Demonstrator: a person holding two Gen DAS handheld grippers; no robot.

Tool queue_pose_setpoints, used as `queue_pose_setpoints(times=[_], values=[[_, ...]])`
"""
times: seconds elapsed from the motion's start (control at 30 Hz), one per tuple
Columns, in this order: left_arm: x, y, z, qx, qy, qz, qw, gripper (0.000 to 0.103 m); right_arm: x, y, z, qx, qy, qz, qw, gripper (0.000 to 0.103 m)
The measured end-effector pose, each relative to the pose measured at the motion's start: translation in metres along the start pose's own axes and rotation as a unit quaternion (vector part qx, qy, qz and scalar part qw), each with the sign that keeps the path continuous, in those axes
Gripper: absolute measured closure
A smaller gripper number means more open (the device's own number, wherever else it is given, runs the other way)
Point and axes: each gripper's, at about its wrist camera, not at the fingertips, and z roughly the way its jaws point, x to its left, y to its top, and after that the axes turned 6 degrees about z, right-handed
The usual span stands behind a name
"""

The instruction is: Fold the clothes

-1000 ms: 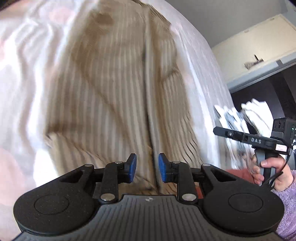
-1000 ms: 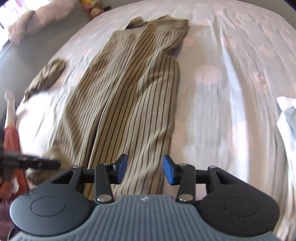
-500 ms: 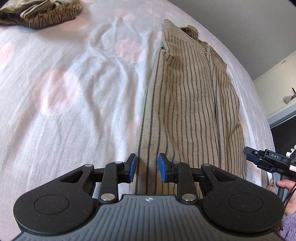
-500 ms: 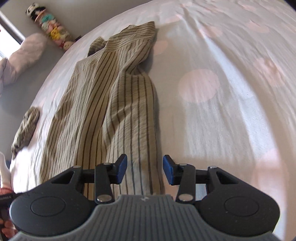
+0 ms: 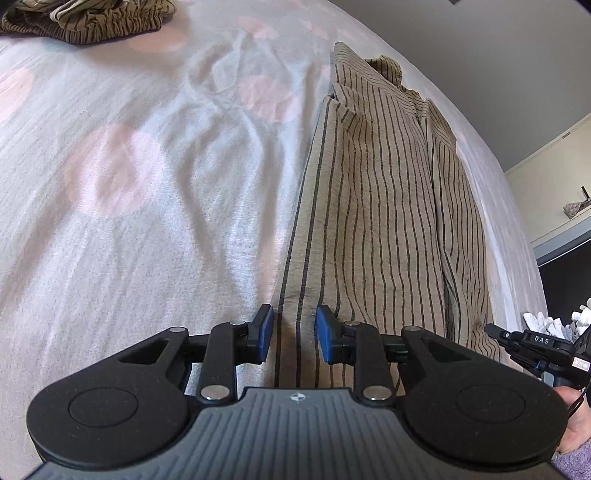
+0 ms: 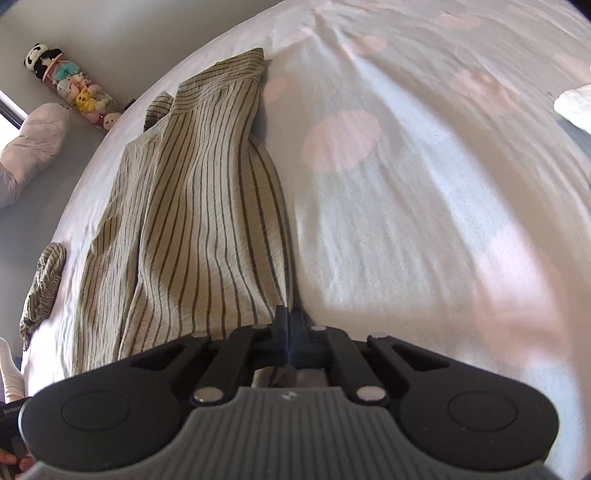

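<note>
Lying lengthwise on the bed, the striped tan shirt point(image 5: 388, 206) is already narrowed into a long strip, its sides turned in and its collar toward the far edge of the bedsheet point(image 5: 147, 184). The hem is at the near edge, under us.

Our right gripper point(image 6: 290, 332) has its jaws clenched on the hem's right corner; the cloth rises in a small ridge into the pads. Our left gripper point(image 5: 291, 332) hovers over the hem's left edge with jaws parted, blue pads either side of a stripe, gripping nothing.

A bunched striped garment point(image 5: 88, 18) sits near the far left corner of the bed. A white item point(image 6: 576, 103) lies at the right edge. A tube of plush toys point(image 6: 74, 88) stands on the floor beyond.

Risks we note: lifting with only one corner pinched would skew the strip and spill the turned-in sides. The left jaws may close on the top layer alone, leaving the lower layers behind. The sheet is wrinkled and soft; a low pinch could catch it too.
</note>
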Motion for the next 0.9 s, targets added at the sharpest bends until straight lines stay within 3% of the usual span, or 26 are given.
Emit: queue_pose_setpoints(times=[0.13, 0.2, 0.23, 0.33, 0.53, 0.57, 0.6, 0.67, 0.9], values=[[-0.002, -0.004, -0.010, 0.008, -0.001, 0.000, 1.0000, 0.076, -0.001, 0.000, -0.008, 0.014, 0.010, 0.006, 1.000, 0.090], [-0.003, -0.007, -0.016, 0.013, -0.004, -0.001, 0.9999, 0.062, -0.006, -0.004, -0.016, 0.031, 0.021, 0.018, 0.999, 0.060], [-0.003, -0.010, -0.018, 0.018, -0.009, -0.005, 0.9998, 0.054, -0.006, -0.007, -0.021, 0.042, 0.023, 0.022, 0.999, 0.057], [-0.005, -0.021, -0.022, 0.045, -0.016, -0.009, 0.9988, 0.054, -0.008, -0.019, -0.033, 0.074, 0.010, 0.018, 0.997, 0.053], [-0.012, -0.033, -0.030, 0.060, 0.006, 0.019, 0.9980, 0.055, 0.003, -0.040, -0.037, 0.145, -0.024, -0.033, 0.989, 0.054], [-0.014, -0.035, -0.032, 0.059, 0.012, 0.026, 0.9978, 0.058, 0.006, -0.044, -0.038, 0.157, -0.030, -0.045, 0.986, 0.060], [-0.015, -0.036, -0.033, 0.059, 0.019, 0.033, 0.9976, 0.060, 0.009, -0.048, -0.038, 0.168, -0.036, -0.057, 0.983, 0.078], [-0.018, -0.039, -0.037, 0.058, 0.031, 0.047, 0.9967, 0.080, 0.014, -0.055, -0.038, 0.191, -0.047, -0.080, 0.977, 0.100], [-0.021, -0.047, -0.055, 0.039, 0.043, 0.058, 0.9966, 0.082, 0.030, -0.072, -0.051, 0.196, -0.069, -0.162, 0.965, 0.101]])
